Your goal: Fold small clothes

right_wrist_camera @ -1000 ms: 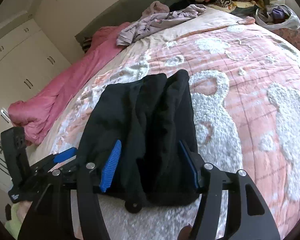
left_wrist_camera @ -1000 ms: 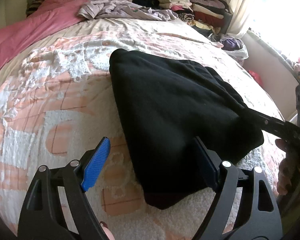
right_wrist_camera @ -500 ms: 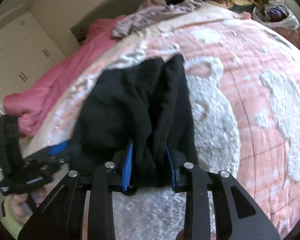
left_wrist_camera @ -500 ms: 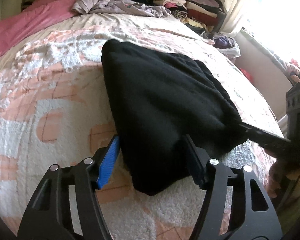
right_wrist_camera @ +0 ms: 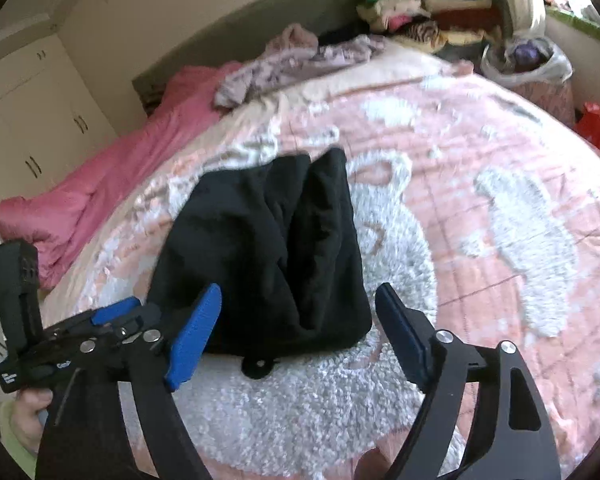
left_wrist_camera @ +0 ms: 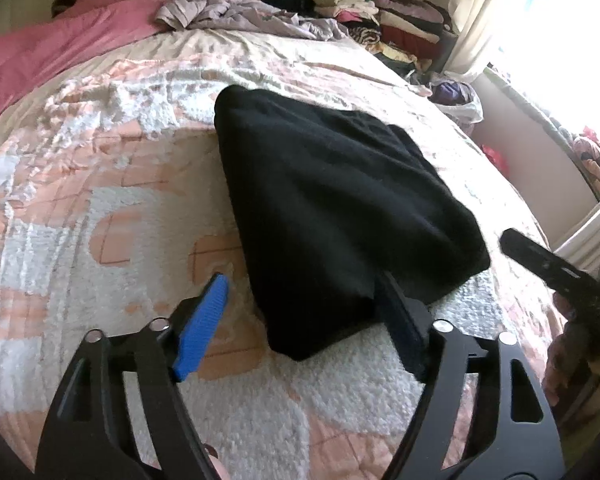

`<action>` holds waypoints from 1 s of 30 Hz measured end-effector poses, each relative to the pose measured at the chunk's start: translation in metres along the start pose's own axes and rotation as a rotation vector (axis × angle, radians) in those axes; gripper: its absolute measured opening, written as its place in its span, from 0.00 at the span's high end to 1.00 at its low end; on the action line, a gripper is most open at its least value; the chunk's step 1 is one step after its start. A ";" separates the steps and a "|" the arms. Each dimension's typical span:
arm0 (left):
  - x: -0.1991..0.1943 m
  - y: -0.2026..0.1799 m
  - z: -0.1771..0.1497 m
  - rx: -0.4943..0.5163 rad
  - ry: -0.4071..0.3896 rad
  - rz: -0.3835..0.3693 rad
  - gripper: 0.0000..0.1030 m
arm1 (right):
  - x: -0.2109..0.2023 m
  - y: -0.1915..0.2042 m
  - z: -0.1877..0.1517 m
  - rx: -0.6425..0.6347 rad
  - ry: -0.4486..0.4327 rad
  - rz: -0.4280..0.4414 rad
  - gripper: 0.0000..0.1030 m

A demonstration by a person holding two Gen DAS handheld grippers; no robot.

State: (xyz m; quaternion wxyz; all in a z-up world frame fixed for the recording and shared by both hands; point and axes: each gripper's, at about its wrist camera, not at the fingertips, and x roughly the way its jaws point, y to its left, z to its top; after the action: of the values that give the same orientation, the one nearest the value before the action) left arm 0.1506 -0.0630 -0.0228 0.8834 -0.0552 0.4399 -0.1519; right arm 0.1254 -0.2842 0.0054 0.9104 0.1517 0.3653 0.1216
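Folded black knit garment [left_wrist_camera: 340,208] lying flat on a pink-and-white fluffy patterned bedspread [left_wrist_camera: 100,208], near the bed's front edge, its narrow corner toward the left wrist camera.

Left gripper [left_wrist_camera: 300,308], black frame with blue ribbed pads, standing wide over that near corner; jaws just opened a little further. Left blue pad [left_wrist_camera: 202,330] clear of the cloth, over bare bedspread. Right pad [left_wrist_camera: 400,320] touching or overlapped by the garment's edge — cannot tell whether under or just beside it. No squeeze on the fabric visible.

Right gripper [right_wrist_camera: 296,332], same black frame and blue pads, spread wide after just opening, with the garment's near hem between the pads yet not pressed by either: gap on both sides. From the right wrist view, two lengthwise folds visible along the garment's top, and a small black tab [right_wrist_camera: 258,366] poking out from under the hem onto white pile.

White lettering on the left gripper's body, seen at the lower left of the right wrist view: too small and blurred to read. A hand [right_wrist_camera: 30,420] gripping its handle below.

Farther back: crumpled pink blanket [left_wrist_camera: 60,44], rumpled lilac clothes [left_wrist_camera: 236,12], a stack of folded clothes [left_wrist_camera: 380,12] by the pale curtain [left_wrist_camera: 484,20], and cream wardrobe doors [right_wrist_camera: 28,128] with dark handles.
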 end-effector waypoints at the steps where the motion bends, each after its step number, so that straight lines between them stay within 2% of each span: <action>1: -0.003 -0.001 0.000 0.002 -0.005 0.001 0.30 | -0.007 0.001 0.000 0.002 -0.026 -0.011 0.08; 4: -0.014 -0.001 -0.002 -0.001 -0.022 0.000 0.24 | -0.028 0.005 -0.001 -0.010 -0.082 -0.012 0.07; 7: -0.024 -0.001 -0.003 -0.010 -0.032 -0.014 0.13 | -0.041 0.007 -0.003 -0.019 -0.097 0.003 0.05; 9: -0.031 -0.002 -0.004 -0.011 -0.043 -0.016 0.10 | -0.049 0.009 -0.005 -0.022 -0.101 0.005 0.04; 20: -0.064 -0.003 -0.025 -0.004 -0.099 0.050 0.09 | -0.088 0.025 -0.027 -0.086 -0.117 0.001 0.04; 30: -0.082 -0.004 -0.060 0.044 -0.116 0.100 0.09 | -0.100 0.038 -0.053 -0.150 -0.100 -0.028 0.04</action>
State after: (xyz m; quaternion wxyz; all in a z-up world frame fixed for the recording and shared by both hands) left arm 0.0554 -0.0389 0.0039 0.9149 -0.0223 0.3868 -0.1137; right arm 0.0130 -0.2723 0.0457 0.9378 0.0837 0.3114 0.1283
